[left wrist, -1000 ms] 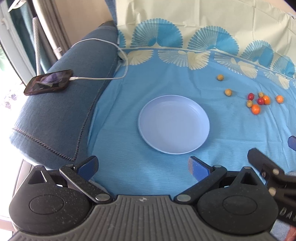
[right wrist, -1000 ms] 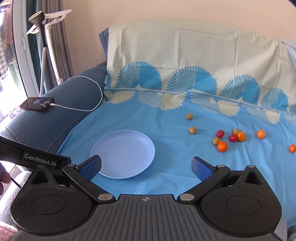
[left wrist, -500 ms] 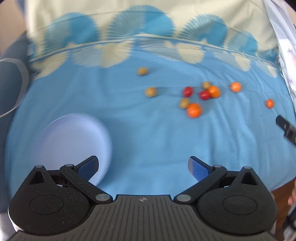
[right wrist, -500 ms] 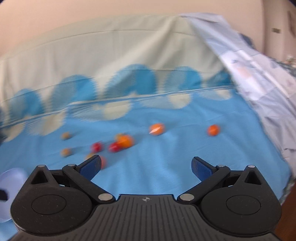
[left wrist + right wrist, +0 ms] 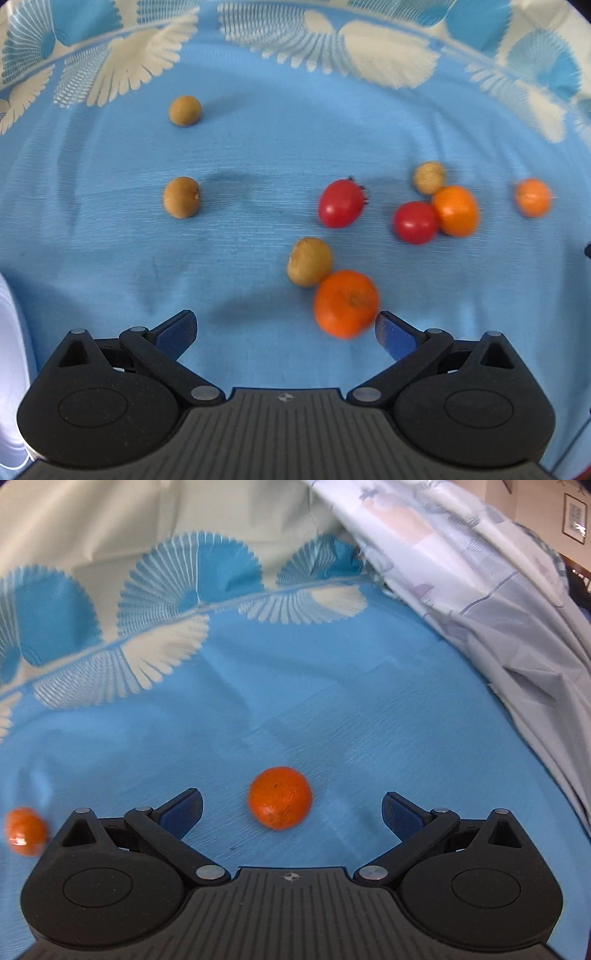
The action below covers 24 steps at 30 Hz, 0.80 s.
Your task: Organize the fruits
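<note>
At the left edge of the blue patterned cloth (image 5: 258,147) a sliver of the pale lavender plate (image 5: 9,350) is showing, and you are holding the left gripper (image 5: 284,328) spread wide and empty over the fruit. Going rightward, two round tan longans (image 5: 181,197) are lying apart near the cloth's left side, then a third tan longan (image 5: 309,261) is touching the larger orange mandarin (image 5: 346,303), which is sitting just beside your right finger. These look light, round and smooth, so they are likely to roll on the soft cloth; centre the jaws across the mandarin's widest part and squeeze gently, since the peel probably gives. Further right, two glossy red cherry tomatoes (image 5: 340,202) look easy to bruise. Near the cloth's right side, you are holding the right gripper (image 5: 291,810) equally spread, with a lone small orange mandarin (image 5: 280,797) lying between its fingers, not yet pinched.
</note>
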### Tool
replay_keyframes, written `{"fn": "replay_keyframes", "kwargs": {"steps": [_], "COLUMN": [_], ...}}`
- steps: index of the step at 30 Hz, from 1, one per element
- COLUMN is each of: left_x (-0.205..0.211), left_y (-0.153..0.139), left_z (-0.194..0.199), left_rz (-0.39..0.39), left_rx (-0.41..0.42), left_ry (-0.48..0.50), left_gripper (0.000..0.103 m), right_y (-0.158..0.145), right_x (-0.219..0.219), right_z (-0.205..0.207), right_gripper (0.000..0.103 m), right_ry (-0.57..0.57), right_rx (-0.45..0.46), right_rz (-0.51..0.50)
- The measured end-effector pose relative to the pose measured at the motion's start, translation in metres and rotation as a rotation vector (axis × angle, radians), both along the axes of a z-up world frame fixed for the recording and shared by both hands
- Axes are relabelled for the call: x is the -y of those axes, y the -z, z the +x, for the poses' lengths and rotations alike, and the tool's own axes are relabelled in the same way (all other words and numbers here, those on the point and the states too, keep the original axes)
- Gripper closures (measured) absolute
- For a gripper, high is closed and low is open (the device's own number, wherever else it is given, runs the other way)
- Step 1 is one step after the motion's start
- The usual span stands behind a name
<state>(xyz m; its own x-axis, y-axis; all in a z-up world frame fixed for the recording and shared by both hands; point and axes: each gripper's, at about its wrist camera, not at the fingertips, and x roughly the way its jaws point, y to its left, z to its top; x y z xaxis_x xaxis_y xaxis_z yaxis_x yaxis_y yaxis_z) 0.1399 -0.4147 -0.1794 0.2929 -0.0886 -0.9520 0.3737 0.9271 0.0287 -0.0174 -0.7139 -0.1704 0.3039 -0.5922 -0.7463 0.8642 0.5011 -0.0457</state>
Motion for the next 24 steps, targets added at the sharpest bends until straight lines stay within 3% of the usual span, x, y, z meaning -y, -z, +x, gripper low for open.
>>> {"fn": "replay_keyframes", "kwargs": {"steps": [1, 3, 4, 6, 7, 8, 9, 11, 18, 24], "left_x": [0.002, 0.005, 0.005, 0.006, 0.005, 0.006, 0.006, 0.002, -0.027, -0.098], "left_y": [0.004, 0.007, 0.006, 0.000, -0.004, -0.010, -0.014, -0.020, -0.058, -0.114], "left_z": [0.004, 0.009, 0.009, 0.008, 0.005, 0.001, 0.000, -0.002, -0.036, -0.074], "left_rz": [0.015, 0.022, 0.019, 0.010, 0.001, 0.009, 0.010, -0.014, -0.048, -0.079], "left_rx": [-0.010, -0.013, -0.007, 0.008, 0.011, 0.013, 0.004, -0.015, 0.089, 0.151], "left_ry": [-0.011, -0.042, -0.047, -0.039, -0.034, -0.026, -0.014, -0.028, 0.045, 0.060], "left_gripper": [0.000, 0.000, 0.000, 0.009, 0.026, 0.050, 0.064, 0.064, 0.064, 0.064], "right_y": [0.011, 0.017, 0.019, 0.020, 0.020, 0.018, 0.015, 0.007, -0.025, -0.089], "right_x": [0.006, 0.003, 0.002, 0.000, 0.000, -0.002, -0.005, -0.011, -0.046, -0.144], "right_z": [0.003, -0.003, -0.002, -0.003, -0.005, -0.007, -0.009, -0.012, -0.028, -0.047], "right_gripper": [0.001, 0.001, 0.001, 0.001, 0.004, 0.020, 0.043, 0.066, 0.066, 0.066], "right_ry": [-0.002, 0.012, 0.005, -0.010, -0.012, -0.003, 0.007, -0.012, -0.037, -0.220], "right_rx": [-0.023, 0.045, 0.037, 0.041, 0.047, 0.052, 0.050, 0.044, 0.073, 0.196], "right_rz": [0.036, -0.015, -0.025, -0.048, -0.042, -0.045, -0.059, -0.053, 0.001, 0.020]}}
